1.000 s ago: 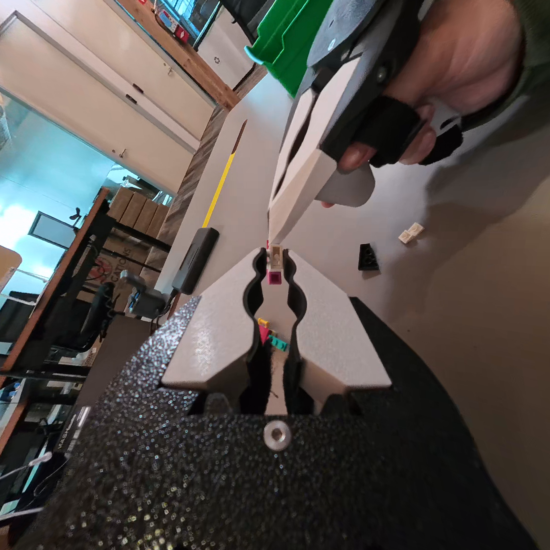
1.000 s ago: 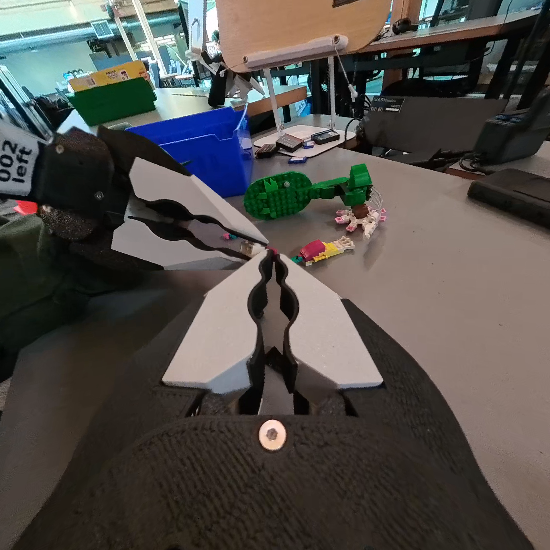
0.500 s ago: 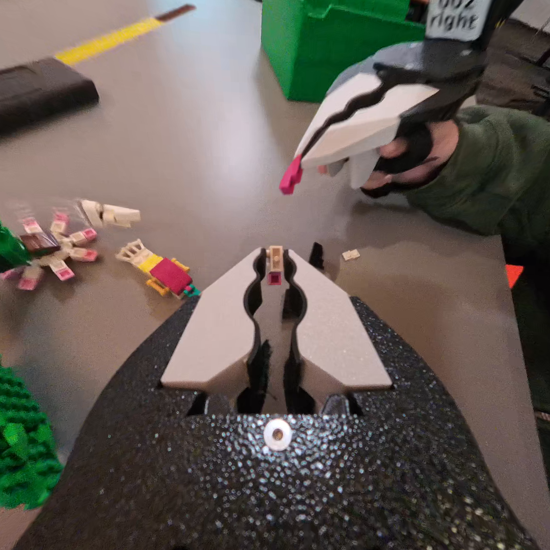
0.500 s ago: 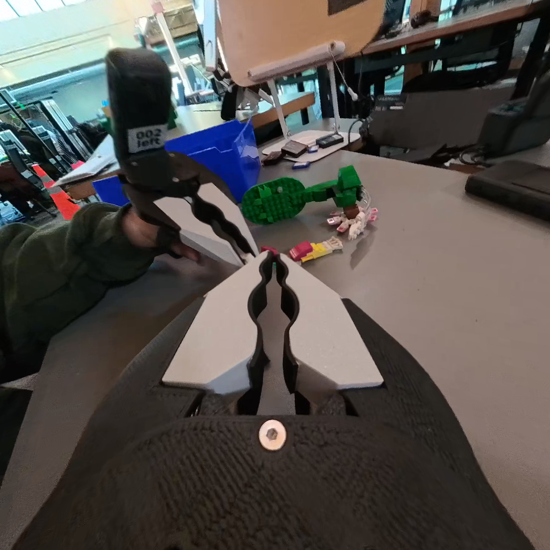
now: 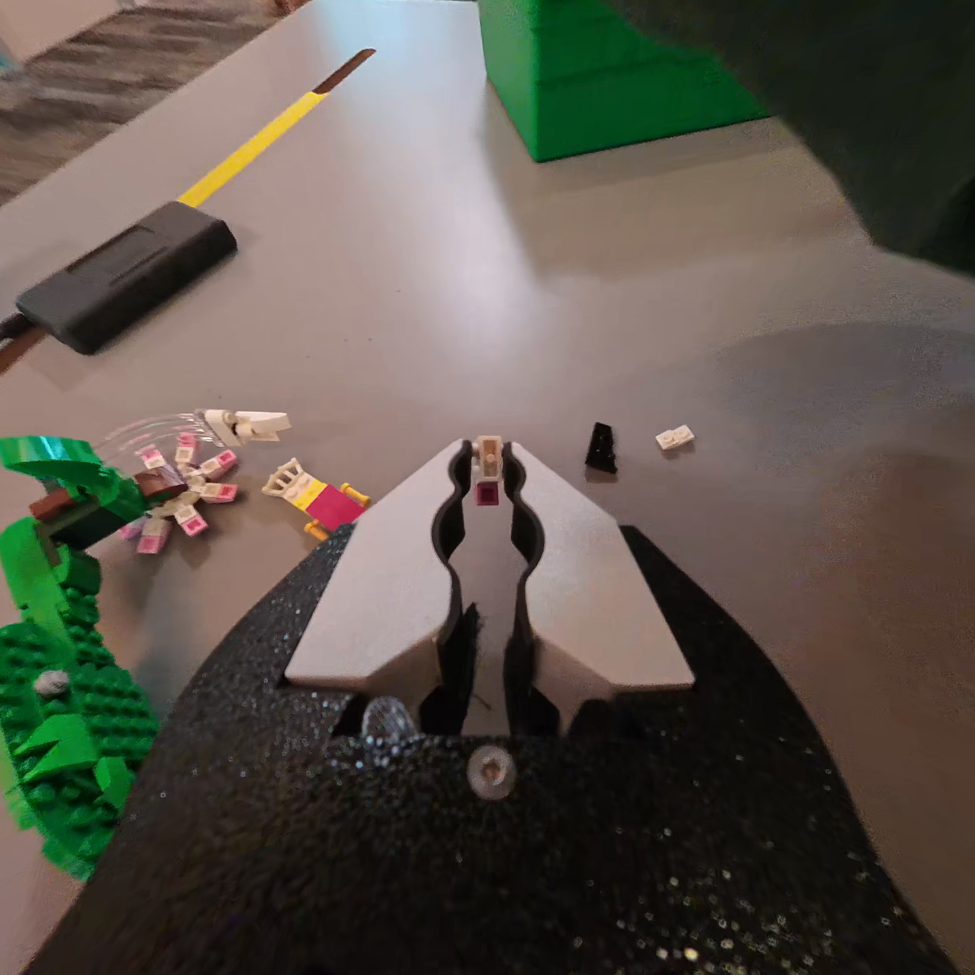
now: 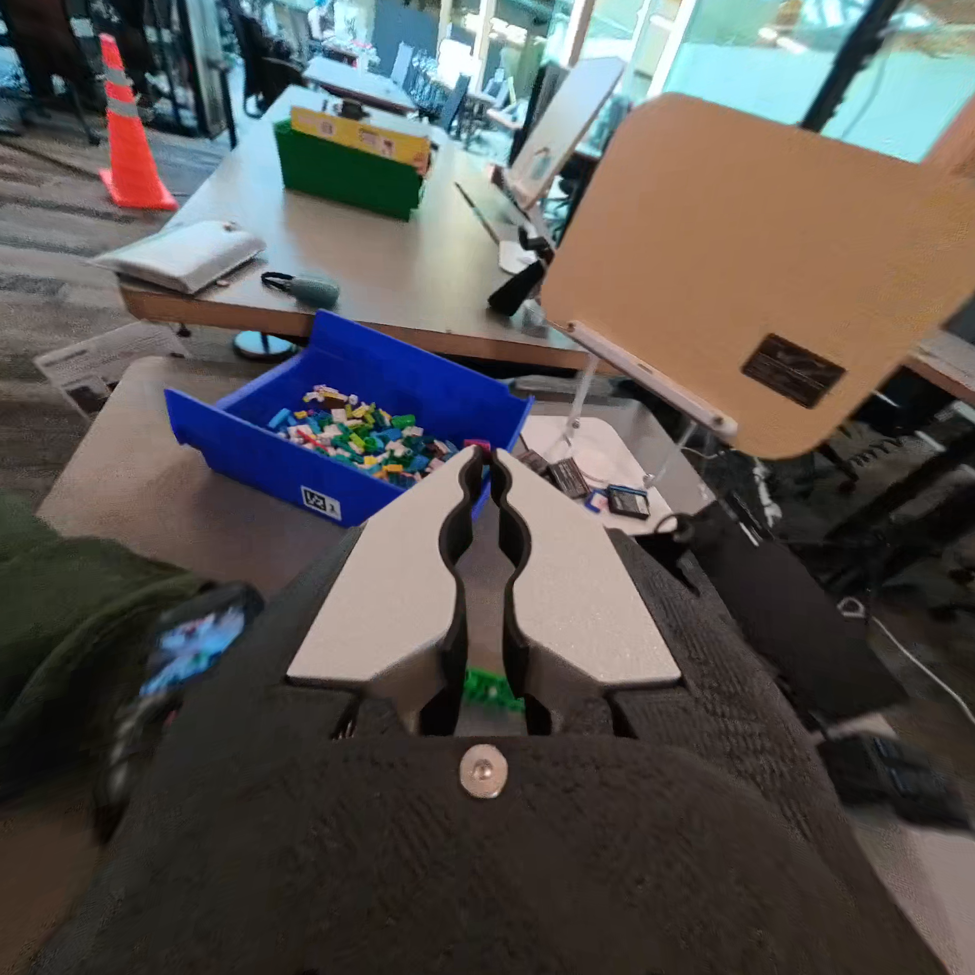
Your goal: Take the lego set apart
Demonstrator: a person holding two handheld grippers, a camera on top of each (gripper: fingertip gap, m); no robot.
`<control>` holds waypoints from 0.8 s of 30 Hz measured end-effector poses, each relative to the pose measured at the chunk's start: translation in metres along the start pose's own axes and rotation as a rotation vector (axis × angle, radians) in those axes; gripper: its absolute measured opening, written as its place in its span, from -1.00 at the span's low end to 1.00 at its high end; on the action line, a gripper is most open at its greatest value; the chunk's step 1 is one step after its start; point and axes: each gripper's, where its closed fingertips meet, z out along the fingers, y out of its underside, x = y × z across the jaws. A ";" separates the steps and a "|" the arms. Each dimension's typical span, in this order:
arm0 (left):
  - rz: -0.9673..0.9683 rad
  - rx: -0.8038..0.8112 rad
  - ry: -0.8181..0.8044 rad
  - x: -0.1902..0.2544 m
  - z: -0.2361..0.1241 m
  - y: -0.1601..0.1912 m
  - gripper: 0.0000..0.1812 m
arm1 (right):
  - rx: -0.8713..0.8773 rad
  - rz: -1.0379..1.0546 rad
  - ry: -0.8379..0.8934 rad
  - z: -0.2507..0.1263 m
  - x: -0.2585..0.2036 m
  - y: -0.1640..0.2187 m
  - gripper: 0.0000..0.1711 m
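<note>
My left gripper (image 5: 488, 453) is shut on a small tan and magenta lego piece (image 5: 488, 472), held above the grey table (image 5: 475, 253). On the table to its left lie a pink and white flower piece (image 5: 182, 493), a magenta, yellow and white piece (image 5: 316, 493), a white piece (image 5: 248, 424) and the green leaf build (image 5: 58, 686). A black wedge (image 5: 600, 448) and a white plate (image 5: 675, 437) lie to the right. My right gripper (image 6: 486, 453) is shut on a small magenta brick (image 6: 477, 445), raised toward the blue bin (image 6: 264, 453) of loose bricks.
A green bin (image 5: 607, 79) stands at the back of the table. A black box (image 5: 126, 274) lies at the back left by a yellow strip (image 5: 253, 147). A tan board on a stand (image 6: 749, 274) is to the right of the blue bin. A dark green sleeve (image 5: 870, 105) fills the left wrist view's upper right.
My right gripper pulled the magenta brick off the piece in my left gripper, then lifted and swung toward the blue bin. My left gripper turned level over the table.
</note>
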 end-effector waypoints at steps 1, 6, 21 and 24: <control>0.006 0.009 -0.004 0.000 0.000 -0.001 -0.89 | -0.026 -0.013 -0.051 0.024 -0.005 -0.010 -0.93; 0.002 0.036 0.008 0.003 -0.001 -0.005 -0.89 | -0.337 0.117 -0.242 0.121 -0.028 0.000 -0.80; -0.276 0.558 0.224 -0.018 -0.064 -0.063 -0.89 | -0.085 0.130 -0.041 -0.002 0.020 -0.021 -0.58; -0.491 0.864 0.400 -0.028 -0.104 -0.089 -0.89 | -0.012 0.229 0.050 -0.067 0.008 0.015 -0.52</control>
